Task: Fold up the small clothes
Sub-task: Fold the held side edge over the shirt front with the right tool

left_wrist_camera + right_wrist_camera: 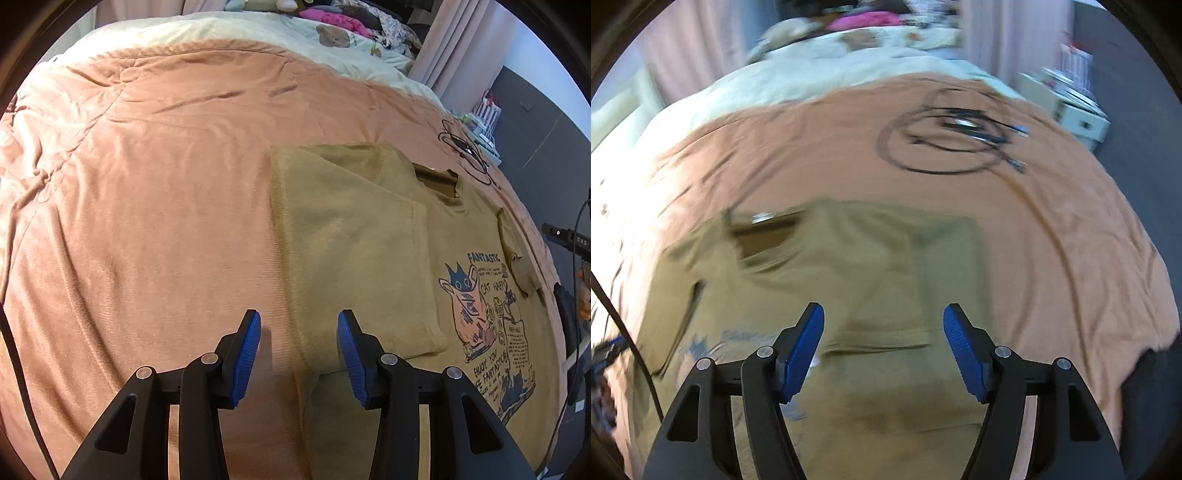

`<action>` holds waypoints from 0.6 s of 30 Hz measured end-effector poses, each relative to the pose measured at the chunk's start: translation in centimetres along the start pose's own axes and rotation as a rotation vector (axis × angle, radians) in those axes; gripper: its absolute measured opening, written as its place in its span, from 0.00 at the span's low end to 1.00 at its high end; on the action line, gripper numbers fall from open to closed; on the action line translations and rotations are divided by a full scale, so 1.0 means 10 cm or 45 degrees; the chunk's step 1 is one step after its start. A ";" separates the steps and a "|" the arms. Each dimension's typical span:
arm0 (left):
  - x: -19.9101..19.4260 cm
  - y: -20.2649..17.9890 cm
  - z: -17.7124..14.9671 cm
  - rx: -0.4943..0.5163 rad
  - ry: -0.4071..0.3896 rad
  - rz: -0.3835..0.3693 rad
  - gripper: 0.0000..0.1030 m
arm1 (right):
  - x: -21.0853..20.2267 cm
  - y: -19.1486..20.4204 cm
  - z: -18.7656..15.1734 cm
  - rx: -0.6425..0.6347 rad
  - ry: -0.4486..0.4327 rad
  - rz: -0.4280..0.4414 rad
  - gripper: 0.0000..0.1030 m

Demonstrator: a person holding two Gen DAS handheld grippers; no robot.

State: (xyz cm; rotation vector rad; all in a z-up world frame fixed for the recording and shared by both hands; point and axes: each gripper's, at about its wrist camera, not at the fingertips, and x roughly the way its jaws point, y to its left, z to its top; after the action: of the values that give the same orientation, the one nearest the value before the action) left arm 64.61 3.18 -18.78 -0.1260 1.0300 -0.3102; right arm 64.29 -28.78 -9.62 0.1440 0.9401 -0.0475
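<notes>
The left tongs [299,354] stand partly open with nothing between the blue pads; they hang over the left folded edge of the T-shirt [354,258], one pad above the bedspread [147,184], the other above the cloth, and whether either pad touches the fabric I cannot tell. The right tongs [883,347] are released and spread wider, gripping nothing, poised over a folded-in part of the same T-shirt [868,258]; that view is blurred, so finer detail there is lost. The olive-brown T-shirt lies flat, print side up, on the salmon bedspread [1052,221] of a bed. Its long axis runs from the hem, near the cameras, up to the collar [437,182], which points away toward the pale cream bedding [221,33] at the far end. The left side is folded over onto the front, with its sleeve lying across the chest, beside the cat picture and the word "FANTASTIC" [484,256]. In the right wrist view the right side also appears folded inward with a straight edge. A coil of black cable [945,147] lies on the bedspread beyond the collar, apart from the shirt. The right tongs show at the right edge of the left view, held by a hand [583,291].
</notes>
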 end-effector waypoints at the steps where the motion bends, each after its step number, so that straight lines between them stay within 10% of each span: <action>1: 0.01 0.01 0.00 -0.002 0.000 0.001 0.45 | 0.04 -0.08 -0.01 0.035 0.007 -0.016 0.64; 8: 0.13 0.00 -0.04 0.012 0.018 0.000 0.45 | 0.54 -0.30 -0.08 0.134 0.103 0.044 0.52; 12: 0.18 -0.05 -0.08 0.026 0.027 -0.019 0.45 | 0.83 -0.24 -0.03 0.182 0.178 0.034 0.28; 18: 0.17 -0.08 -0.15 0.030 0.032 -0.031 0.45 | 0.87 0.12 0.24 0.175 0.096 0.224 0.17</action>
State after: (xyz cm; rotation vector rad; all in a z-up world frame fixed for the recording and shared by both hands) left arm 63.96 1.93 -20.72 -0.1141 1.0500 -0.3467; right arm 71.42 -27.79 -15.13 0.3570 0.9964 0.0560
